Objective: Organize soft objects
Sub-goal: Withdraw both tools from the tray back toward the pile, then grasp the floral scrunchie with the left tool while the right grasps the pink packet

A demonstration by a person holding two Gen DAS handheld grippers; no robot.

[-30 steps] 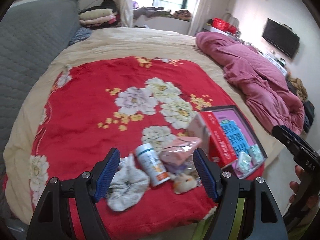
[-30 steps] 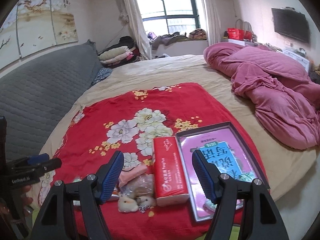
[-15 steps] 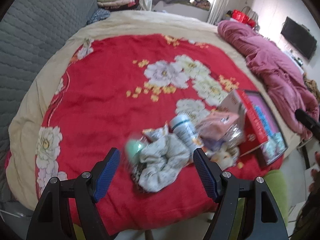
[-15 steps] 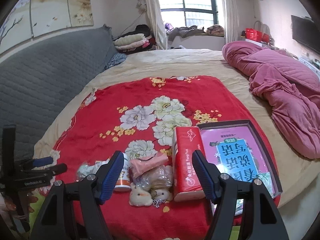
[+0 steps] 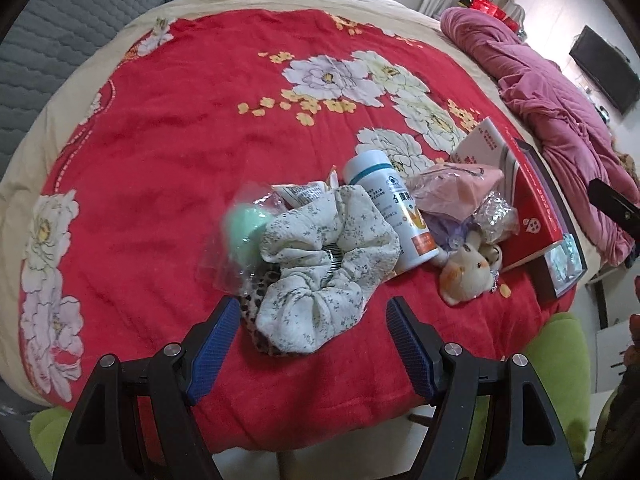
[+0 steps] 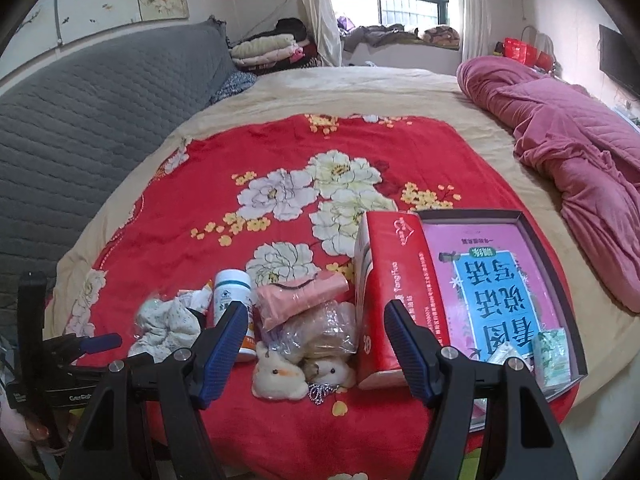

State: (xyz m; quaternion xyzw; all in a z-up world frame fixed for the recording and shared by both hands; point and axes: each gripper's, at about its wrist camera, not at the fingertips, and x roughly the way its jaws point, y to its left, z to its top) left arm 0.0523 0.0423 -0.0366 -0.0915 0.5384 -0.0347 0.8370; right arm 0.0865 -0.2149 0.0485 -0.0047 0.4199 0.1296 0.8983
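Note:
A heap of small things lies near the front edge of a red flowered blanket (image 5: 168, 128). In the left wrist view my left gripper (image 5: 310, 334) is open just above the near end of a white floral scrunchie (image 5: 320, 264), which lies over a leopard-print one (image 5: 256, 312) and a bagged mint puff (image 5: 244, 232). In the right wrist view my right gripper (image 6: 316, 336) is open over a clear bag (image 6: 324, 328), a pink pouch (image 6: 300, 296) and two small plush toys (image 6: 280, 372). Nothing sits between either pair of pads.
A white pill bottle (image 5: 392, 208) lies beside the scrunchie. A red tissue box (image 6: 392, 288) stands right of the heap, next to a flat tray holding a pink book (image 6: 496, 284). A pink quilt (image 6: 568, 152) is bunched at the right. A grey headboard (image 6: 80, 128) runs along the left.
Both grippers have come down and closer to the heap. The left one has swung from the bottle and pouch over to the white scrunchie. Their jaws stand as wide as before.

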